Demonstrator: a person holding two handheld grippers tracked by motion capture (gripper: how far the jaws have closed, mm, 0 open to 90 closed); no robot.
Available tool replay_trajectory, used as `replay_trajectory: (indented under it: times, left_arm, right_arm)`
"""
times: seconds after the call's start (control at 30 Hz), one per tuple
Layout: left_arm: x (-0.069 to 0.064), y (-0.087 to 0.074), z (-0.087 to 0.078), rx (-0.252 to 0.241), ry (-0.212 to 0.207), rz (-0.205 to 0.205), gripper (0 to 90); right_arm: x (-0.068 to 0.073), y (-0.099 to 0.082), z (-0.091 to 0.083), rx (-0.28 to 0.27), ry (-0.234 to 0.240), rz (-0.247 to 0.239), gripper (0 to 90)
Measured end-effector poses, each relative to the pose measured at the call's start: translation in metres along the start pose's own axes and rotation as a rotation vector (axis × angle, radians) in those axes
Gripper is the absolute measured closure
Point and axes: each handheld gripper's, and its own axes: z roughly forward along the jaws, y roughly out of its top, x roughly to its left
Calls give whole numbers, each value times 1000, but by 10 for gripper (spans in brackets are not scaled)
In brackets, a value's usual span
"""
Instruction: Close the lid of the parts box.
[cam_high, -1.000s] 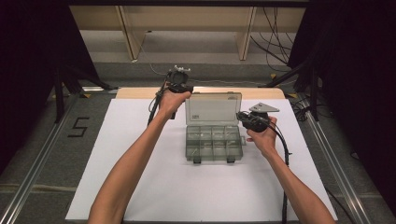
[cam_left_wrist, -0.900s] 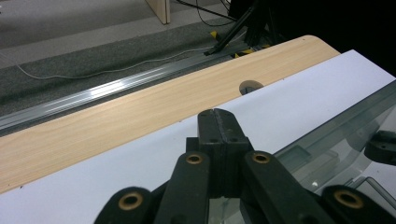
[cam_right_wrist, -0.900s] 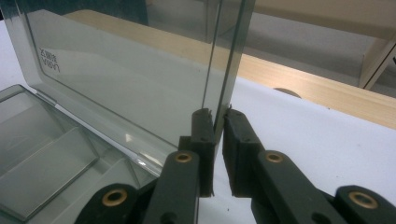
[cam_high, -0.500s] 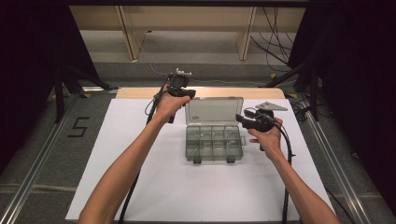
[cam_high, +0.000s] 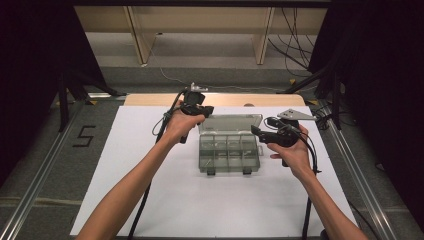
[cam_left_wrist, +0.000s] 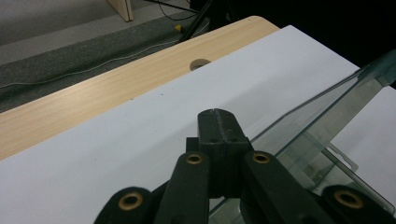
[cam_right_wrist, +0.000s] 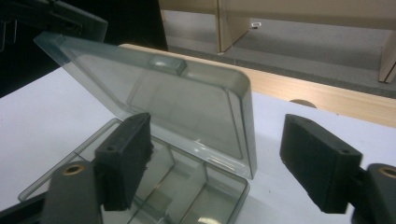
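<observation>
Smoky plastic box (cam_high: 229, 151) (one, lid raised) between two grippers.

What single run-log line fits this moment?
box: lid up | left tongs: shut, beside lid edge | right tongs: just opened, nothing gripped, at box's right end | table sheet: box rests on it

The compartment box (cam_high: 229, 153) sits mid-sheet (cam_high: 125, 180), lid (cam_high: 231, 123) raised behind, between both claws.
</observation>
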Motion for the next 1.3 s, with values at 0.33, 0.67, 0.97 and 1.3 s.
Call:
replay_trajectory:
  times: [0.33,0.67,0.97,1.3]
  left_arm:
    - [-8,-11,-13,-22,-43,6,895]
    - [-17,-28,-20,-4,-65,60,895]
    - [-24,-54,-22,13,-106,79,895]
    - [-27,-83,-24,3,-123,81,895]
  right_arm:
    - [14,-1,-21,-6,22,-52,205]
    - [27,-4,-35,-14,70,-89,294]
    - [33,-4,-48,-37,86,-155,456]
    - [35,-16,-43,86,139,-221,725]
